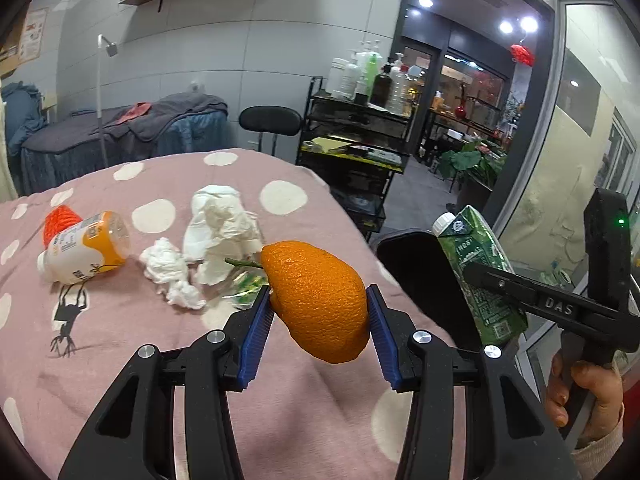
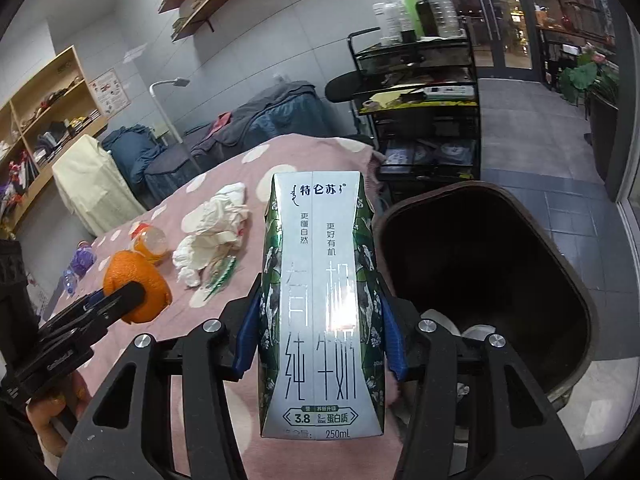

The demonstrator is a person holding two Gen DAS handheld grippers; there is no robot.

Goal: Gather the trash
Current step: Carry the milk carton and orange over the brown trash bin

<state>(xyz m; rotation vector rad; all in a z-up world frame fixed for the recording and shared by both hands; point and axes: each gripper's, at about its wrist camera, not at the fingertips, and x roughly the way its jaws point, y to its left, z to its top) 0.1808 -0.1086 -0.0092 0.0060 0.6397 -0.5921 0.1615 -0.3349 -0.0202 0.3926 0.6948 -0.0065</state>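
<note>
My left gripper point(image 1: 318, 304) is shut on an orange peel point(image 1: 318, 300) and holds it above the pink dotted bedspread point(image 1: 120, 352). My right gripper point(image 2: 320, 312) is shut on a green and silver milk carton point(image 2: 320, 300), held upright beside the dark bin point(image 2: 500, 264). The carton point(image 1: 476, 272) and the right gripper point(image 1: 532, 296) also show in the left wrist view, over the bin point(image 1: 424, 280). The peel point(image 2: 136, 284) and the left gripper point(image 2: 96, 300) show at the left of the right wrist view. Crumpled white tissues point(image 1: 200, 240) and a clear wrapper point(image 1: 244, 284) lie on the bedspread.
An orange-capped yoghurt bottle point(image 1: 84, 248) lies on its side at the left with a red mesh point(image 1: 60, 220) behind it. A purple bottle point(image 2: 80, 264) lies farther left. White scraps point(image 2: 472, 328) lie inside the bin. A black trolley point(image 1: 356, 152) with bottles stands behind the bed.
</note>
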